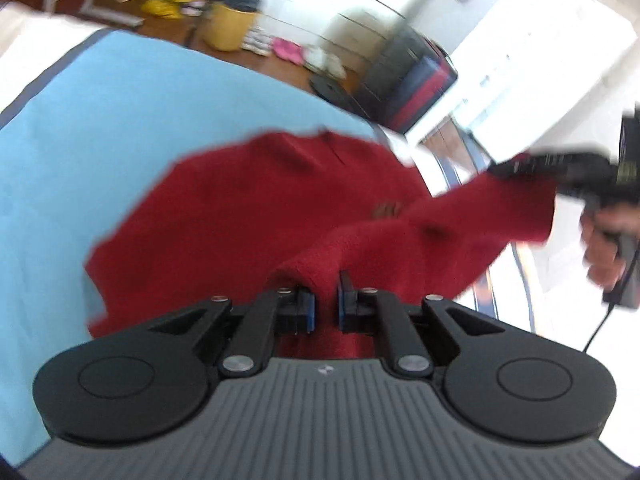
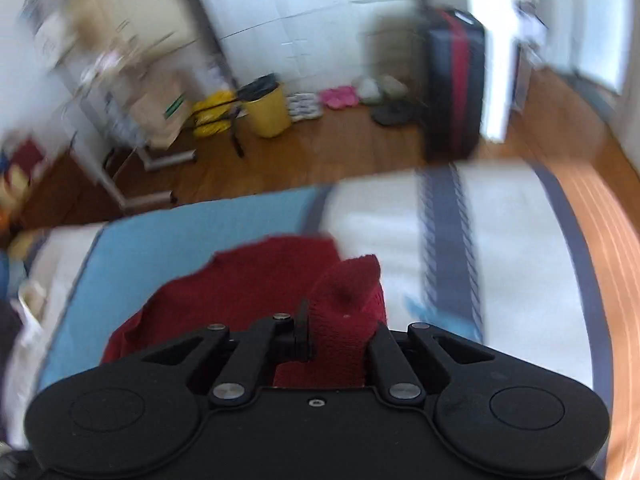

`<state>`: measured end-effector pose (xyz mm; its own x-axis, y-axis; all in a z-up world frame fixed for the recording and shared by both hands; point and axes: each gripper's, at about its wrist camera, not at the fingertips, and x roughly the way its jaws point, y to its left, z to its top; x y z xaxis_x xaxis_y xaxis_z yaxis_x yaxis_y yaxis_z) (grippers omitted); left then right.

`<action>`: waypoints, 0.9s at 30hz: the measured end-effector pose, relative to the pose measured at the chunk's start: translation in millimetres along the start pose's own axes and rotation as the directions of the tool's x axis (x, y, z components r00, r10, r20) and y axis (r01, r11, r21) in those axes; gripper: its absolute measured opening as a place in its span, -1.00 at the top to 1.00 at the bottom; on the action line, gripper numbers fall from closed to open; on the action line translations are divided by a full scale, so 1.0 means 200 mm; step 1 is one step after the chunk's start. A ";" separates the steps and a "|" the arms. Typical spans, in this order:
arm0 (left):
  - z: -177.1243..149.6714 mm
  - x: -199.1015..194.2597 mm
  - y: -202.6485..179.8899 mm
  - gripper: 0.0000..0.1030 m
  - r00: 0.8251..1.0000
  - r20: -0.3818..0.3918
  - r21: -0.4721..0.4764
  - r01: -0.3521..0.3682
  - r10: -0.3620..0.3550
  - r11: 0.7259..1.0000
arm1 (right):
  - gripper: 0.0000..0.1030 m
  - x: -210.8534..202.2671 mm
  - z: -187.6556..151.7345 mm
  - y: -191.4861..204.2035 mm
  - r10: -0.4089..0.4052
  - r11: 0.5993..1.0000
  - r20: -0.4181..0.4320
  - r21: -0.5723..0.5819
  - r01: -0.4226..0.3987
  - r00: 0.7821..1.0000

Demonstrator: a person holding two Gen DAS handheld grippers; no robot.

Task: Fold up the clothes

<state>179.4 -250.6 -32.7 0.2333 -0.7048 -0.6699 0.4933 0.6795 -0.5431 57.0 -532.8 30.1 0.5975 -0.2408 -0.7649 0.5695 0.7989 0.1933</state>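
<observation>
- Your left gripper (image 1: 325, 300) has its blue-padded fingers (image 1: 306, 300) drawn narrow on a ridge of the red garment (image 1: 256, 200), low in the centre of the left wrist view.
- Your right gripper (image 2: 340, 332) is clamped on another bunch of the same red knit, which bulges up between its fingers at lower centre of the right wrist view.
- In the left wrist view, the right gripper appears at the right edge, held by a hand (image 1: 604, 248), with a strip of the cloth stretched up to it.
- The red garment is partly raised. Its main body lies on the blue sheet (image 1: 120, 120) of the bed (image 2: 520, 240); the two gripped portions are lifted clear of it.
- The garment is not folded flat: it shows loose, uneven edges and one raised span between the two grippers.
- Both views are motion-blurred; you cannot tell which parts of the garment are gripped (sleeve, hem or shoulder).
- Judged progress: a fold or a spreading move is in hand. The pictures fit either laying the garment out or carrying one edge over.
- Remaining, by appearance: a compact, squared stack is not yet present on the bed.
</observation>
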 end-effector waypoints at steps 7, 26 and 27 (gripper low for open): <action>0.09 0.19 0.44 0.77 0.999 0.018 -0.373 0.050 -0.047 0.927 | 0.49 0.48 0.23 0.36 -0.064 0.984 0.039 -0.162 0.070 0.997; -0.09 -0.20 0.31 0.27 0.985 0.173 -0.105 0.031 -0.013 0.994 | 0.02 0.35 -0.27 0.20 0.237 0.933 -0.078 -0.259 -0.249 0.968; -0.10 -0.23 0.31 0.20 0.985 0.169 -0.092 0.048 -0.031 0.995 | 0.02 0.36 -0.28 0.22 0.235 0.929 -0.080 -0.276 -0.248 0.969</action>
<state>182.9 -172.4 -45.2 0.3562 -0.7501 -0.5572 0.4242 0.6611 -0.6188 92.9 -484.6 -51.4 0.6671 -0.0014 -0.7450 0.2246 0.9538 0.1993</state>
